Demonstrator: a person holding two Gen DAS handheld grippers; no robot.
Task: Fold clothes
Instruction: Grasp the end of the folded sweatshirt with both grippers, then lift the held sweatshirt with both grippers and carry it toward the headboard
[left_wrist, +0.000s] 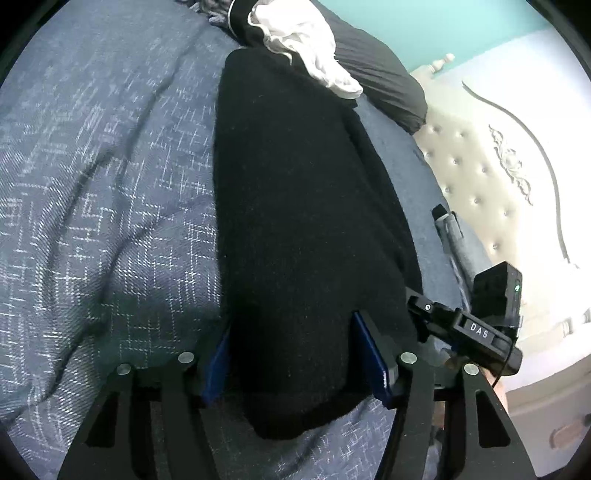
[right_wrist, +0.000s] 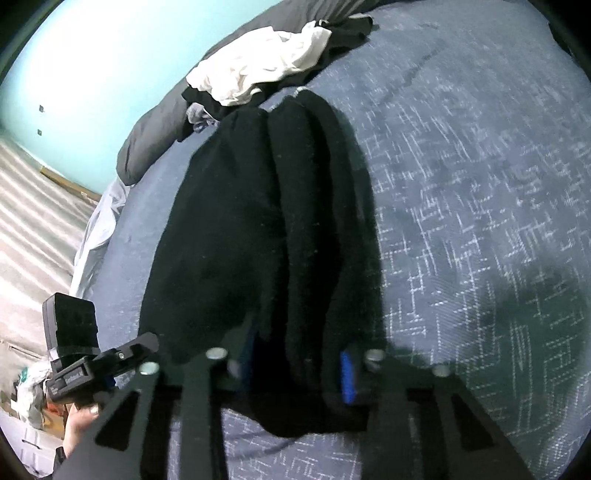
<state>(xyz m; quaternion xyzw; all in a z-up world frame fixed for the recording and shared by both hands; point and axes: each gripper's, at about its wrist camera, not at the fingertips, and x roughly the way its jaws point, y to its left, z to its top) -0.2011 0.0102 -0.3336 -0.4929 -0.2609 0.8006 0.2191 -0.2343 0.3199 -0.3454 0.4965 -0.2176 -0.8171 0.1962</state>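
On the bed (left_wrist: 92, 184), near its side edge, a long black garment (left_wrist: 295, 203) is pinched at its near end by both grippers (left_wrist: 295, 354) (right_wrist: 295, 369). Keep both grips level and the edges aligned.

left gripper (left_wrist: 295, 354): black flat-plate arms, triangular cutouts, round silver screws, blue pads on the fingers
right gripper (right_wrist: 295, 369): same black frame, silver screws, blue pads
side clamp (left_wrist: 476, 332): black, white "DAS" lettering, boxy unit with green light
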